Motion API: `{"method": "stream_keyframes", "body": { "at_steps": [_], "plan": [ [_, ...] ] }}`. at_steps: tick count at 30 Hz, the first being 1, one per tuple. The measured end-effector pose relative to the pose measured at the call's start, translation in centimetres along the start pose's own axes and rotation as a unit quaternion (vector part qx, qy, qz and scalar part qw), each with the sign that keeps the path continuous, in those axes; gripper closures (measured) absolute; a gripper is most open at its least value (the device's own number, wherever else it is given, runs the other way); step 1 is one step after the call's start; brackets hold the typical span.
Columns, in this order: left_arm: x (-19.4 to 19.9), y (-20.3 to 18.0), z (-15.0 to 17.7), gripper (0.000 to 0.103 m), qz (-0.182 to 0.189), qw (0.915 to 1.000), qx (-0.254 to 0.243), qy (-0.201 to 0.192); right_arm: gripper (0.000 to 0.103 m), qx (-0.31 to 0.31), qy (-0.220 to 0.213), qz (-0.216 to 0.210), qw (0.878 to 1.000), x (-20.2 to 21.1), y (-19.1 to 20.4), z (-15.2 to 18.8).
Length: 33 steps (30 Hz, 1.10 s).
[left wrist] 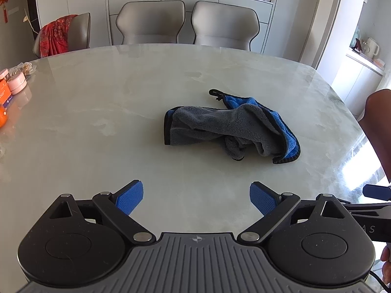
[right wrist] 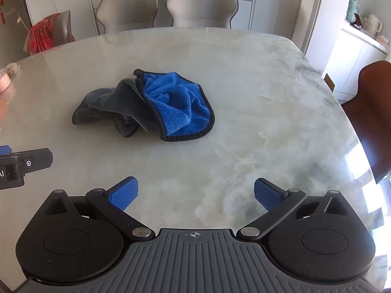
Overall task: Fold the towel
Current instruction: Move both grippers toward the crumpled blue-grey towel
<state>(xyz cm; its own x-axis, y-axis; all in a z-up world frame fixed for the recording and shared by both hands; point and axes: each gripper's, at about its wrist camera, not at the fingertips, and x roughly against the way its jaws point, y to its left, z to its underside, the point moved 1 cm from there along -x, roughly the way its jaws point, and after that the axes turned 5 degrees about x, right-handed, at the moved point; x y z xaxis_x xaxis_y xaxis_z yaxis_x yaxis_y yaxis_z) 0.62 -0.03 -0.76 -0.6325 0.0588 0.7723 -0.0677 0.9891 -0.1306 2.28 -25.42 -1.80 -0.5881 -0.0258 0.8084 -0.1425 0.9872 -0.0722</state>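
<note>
Towel (left wrist: pixel 229 127) first: it lies crumpled near the middle of the marble table (left wrist: pixel 97 112), grey side bunched over on its left part and blue side showing on its right, with a black edging all round and a small black hanging loop (left wrist: pixel 215 93) sticking out at its far edge. From my left gripper (left wrist: pixel 196 199) I see the towel ahead of the fingers and slightly to the right of their centre line, well apart from both blue pads (left wrist: pixel 129 197); the jaws stand spread wide with nothing between them but bare tabletop. From my right gripper (right wrist: pixel 196 194) the towel (right wrist: pixel 146 105) sits ahead and off to the left, its blue corner being the part nearest my fingers (right wrist: pixel 267 194), yet still clear of them. This gripper too is spread wide and holds nothing. Both grippers are side by side above the near part of the table, each catching the other's black body at the frame edge. Two grey chairs (left wrist: pixel 185 22) stand at the table's far side, a red cloth (left wrist: pixel 57 37) draped over a third at the left.
</note>
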Motion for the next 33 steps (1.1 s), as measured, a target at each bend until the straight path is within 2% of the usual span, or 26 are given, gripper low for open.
{"method": "stream_keyframes", "body": {
  "at_steps": [6,33],
  "plan": [
    [0.5,0.8,-0.2,0.006,-0.006,1.0000,0.000,-0.005,0.001,0.007,-0.005,0.005,1.000,0.0,0.1,-0.3],
    [-0.1,-3.4,0.6,0.006,-0.016,0.9998,0.007,-0.001,0.001,0.013,0.002,0.006,1.000,-0.2,0.4,-0.2]
  ]
}}
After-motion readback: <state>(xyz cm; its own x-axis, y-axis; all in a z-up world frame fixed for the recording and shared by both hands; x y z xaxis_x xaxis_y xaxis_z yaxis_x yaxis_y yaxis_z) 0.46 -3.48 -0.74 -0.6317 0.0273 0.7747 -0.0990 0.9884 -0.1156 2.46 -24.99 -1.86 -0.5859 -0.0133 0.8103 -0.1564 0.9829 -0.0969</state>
